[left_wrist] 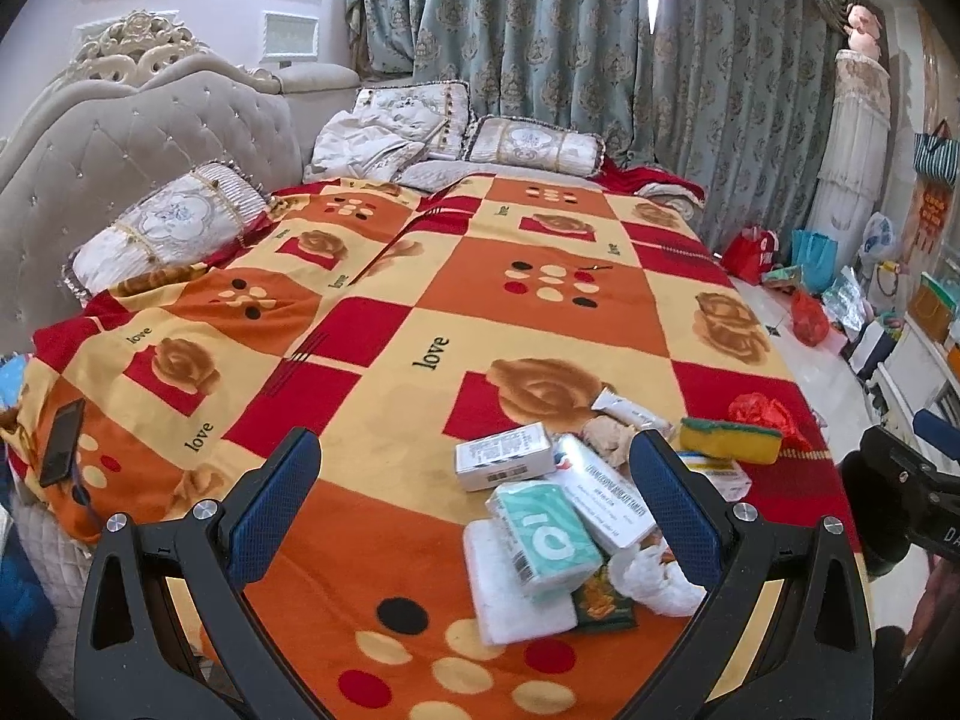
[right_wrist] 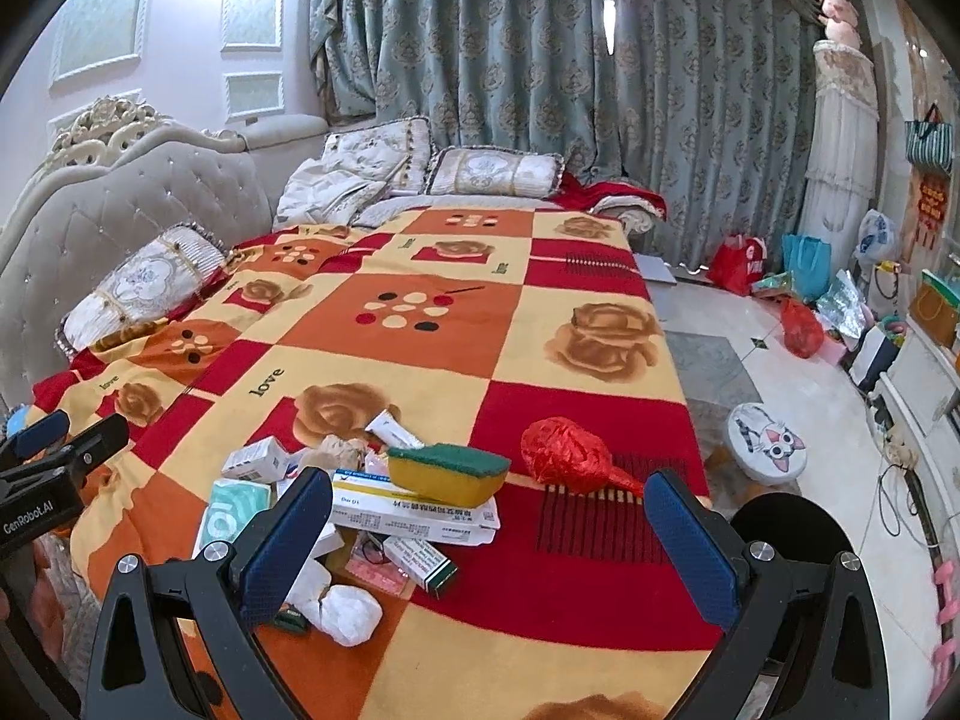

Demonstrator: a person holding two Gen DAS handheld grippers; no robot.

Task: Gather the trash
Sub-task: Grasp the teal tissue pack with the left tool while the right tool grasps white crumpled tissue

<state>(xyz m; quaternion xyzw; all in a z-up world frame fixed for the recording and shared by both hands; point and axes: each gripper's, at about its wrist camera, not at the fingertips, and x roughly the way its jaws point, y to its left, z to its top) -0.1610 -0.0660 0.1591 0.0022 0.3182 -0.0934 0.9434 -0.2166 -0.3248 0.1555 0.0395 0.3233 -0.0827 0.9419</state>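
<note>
A heap of trash lies on the bed's patterned blanket [left_wrist: 420,276] near its foot. It holds a yellow-green sponge [right_wrist: 447,471], a red crumpled bag [right_wrist: 564,456], a long white medicine box [right_wrist: 414,510], a teal tissue pack [left_wrist: 543,540], a small white box [left_wrist: 503,456], a white tube [right_wrist: 393,429] and crumpled white paper [right_wrist: 348,612]. My left gripper [left_wrist: 474,504] hovers open over the heap's left part. My right gripper [right_wrist: 489,540] stands open just before the heap, with nothing between its fingers. The left gripper [right_wrist: 57,450] also shows at the right wrist view's left edge.
A black phone [left_wrist: 60,441] lies at the blanket's left edge. Pillows [left_wrist: 168,228] rest by the tufted headboard. To the right of the bed, the floor holds a cat-face stool [right_wrist: 765,441], a black round bin [right_wrist: 792,528], and several bags [right_wrist: 801,327] along the wall.
</note>
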